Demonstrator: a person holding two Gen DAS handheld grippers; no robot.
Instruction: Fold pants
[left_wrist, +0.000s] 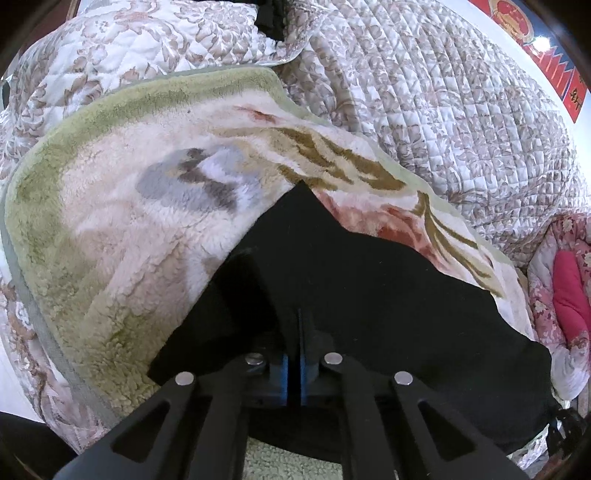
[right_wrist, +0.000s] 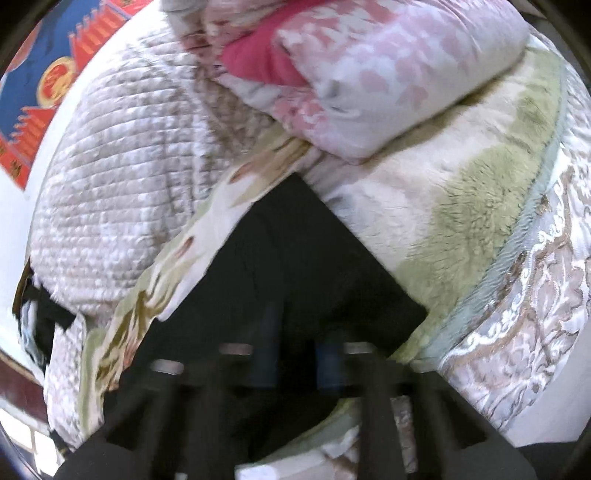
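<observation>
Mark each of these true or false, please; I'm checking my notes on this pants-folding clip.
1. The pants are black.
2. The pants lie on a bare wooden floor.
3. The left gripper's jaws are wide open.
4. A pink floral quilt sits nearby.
1. True: the pants are black.
2. False: they lie on a fleecy blanket with a green border, over a quilted bedspread.
3. False: the left gripper is shut, with black fabric at its fingers.
4. True: the pink floral quilt lies at the blanket's far end.

Pants (left_wrist: 351, 280) lay lower centre of the frame on fleece blanket (left_wrist: 122, 229); quilt (left_wrist: 443, 110) behind, upper right; pillow (left_wrist: 569, 295) far right.
</observation>
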